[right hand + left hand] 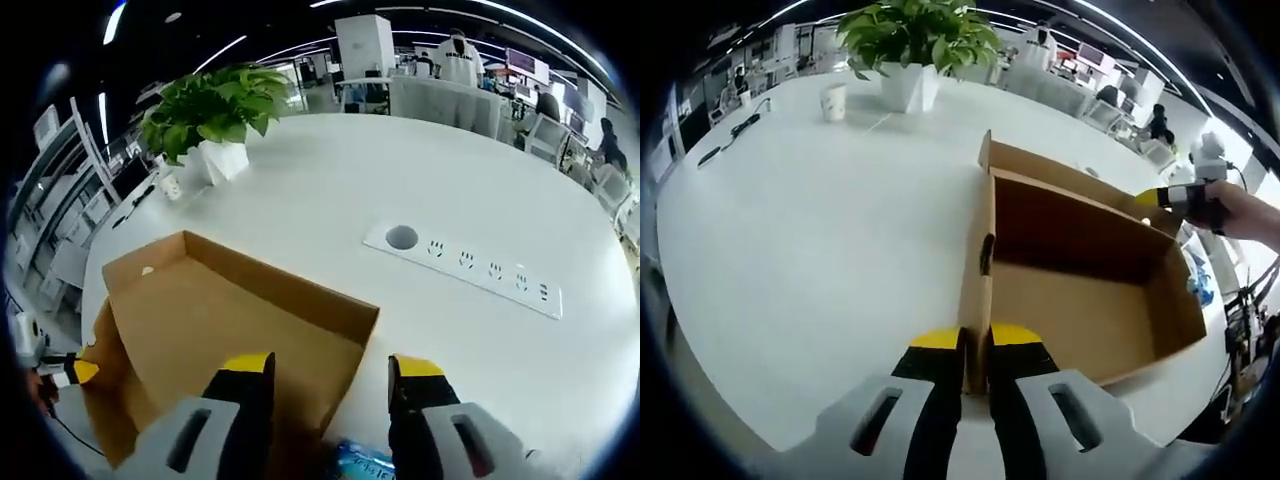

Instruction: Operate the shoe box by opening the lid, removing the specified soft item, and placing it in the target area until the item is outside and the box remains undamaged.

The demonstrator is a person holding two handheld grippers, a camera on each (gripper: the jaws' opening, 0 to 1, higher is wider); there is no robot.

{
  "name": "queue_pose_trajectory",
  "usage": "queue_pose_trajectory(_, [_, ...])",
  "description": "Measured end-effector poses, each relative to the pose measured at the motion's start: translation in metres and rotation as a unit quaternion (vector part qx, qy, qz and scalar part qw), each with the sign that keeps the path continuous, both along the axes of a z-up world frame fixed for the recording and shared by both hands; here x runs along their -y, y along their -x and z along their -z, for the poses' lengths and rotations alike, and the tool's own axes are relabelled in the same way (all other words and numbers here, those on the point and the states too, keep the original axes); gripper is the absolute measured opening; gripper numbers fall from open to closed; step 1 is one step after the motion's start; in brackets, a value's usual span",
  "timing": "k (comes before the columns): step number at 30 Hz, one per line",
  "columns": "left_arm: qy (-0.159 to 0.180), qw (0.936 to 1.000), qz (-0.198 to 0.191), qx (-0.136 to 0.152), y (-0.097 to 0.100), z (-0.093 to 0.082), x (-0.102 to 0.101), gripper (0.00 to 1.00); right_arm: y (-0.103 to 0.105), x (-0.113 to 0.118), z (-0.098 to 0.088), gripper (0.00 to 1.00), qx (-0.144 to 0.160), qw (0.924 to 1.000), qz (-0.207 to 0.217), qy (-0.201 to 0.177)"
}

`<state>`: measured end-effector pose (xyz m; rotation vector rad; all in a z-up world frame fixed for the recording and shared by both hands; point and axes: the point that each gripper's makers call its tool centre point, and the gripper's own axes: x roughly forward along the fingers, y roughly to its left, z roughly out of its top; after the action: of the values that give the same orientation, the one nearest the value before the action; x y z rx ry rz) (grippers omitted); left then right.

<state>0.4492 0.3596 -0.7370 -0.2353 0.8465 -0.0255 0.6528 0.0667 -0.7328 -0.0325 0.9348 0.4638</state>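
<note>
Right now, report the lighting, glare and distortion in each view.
Left gripper view: even overhead light, the cardboard box interior in shadow, fisheye bending the white table edge. Right gripper view: ceiling light strips glare at top, the power strip curves with the lens, the potted plant stays sharp.

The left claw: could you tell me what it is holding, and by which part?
The left claw is shut on the box, pinching the top edge of its near end wall.
</note>
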Motion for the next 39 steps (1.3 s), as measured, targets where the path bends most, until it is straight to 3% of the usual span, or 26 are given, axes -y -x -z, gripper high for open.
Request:
queue_pose_trajectory(4, [0.007, 1.0, 0.002, -0.003, 0.001, 0.0, 0.0, 0.07, -0.007, 0.009, 0.013, 0.36, -0.024, 0.9992, 0.024, 0.02])
queue_pose_trajectory(15, [0.002, 1.0, 0.004, -0.001, 0.002, 0.0, 0.0, 0.07, -0.016, 0.01, 0.037, 0.18, -0.055, 0.9973, 0.033, 0.036])
queue_pose_trajectory(18, [0.003, 1.0, 0.003, -0.002, 0.002, 0.001, 0.0, 0.07, -0.018, 0.006, 0.034, 0.06, -0.046, 0.9977, 0.021, 0.044])
queue_pose_trajectory(22, [0.001, 1.0, 0.002, -0.001, 0.003, 0.0, 0.0, 0.07, -0.02, 0.008, 0.029, 0.04, -0.035, 0.9971, 0.018, 0.065])
queue_pose_trajectory(33, [-0.009, 0.9999, 0.011, -0.001, 0.003, -0.001, 0.001, 0.07, -0.021, 0.014, 0.017, 0.02, -0.024, 0.9975, 0.036, 0.055])
queue_pose_trajectory(39, [-0.011, 0.9999, 0.011, 0.0, 0.003, -0.001, 0.001, 0.07, -0.027, 0.017, -0.001, 0.02, -0.002, 0.9978, 0.043, 0.05])
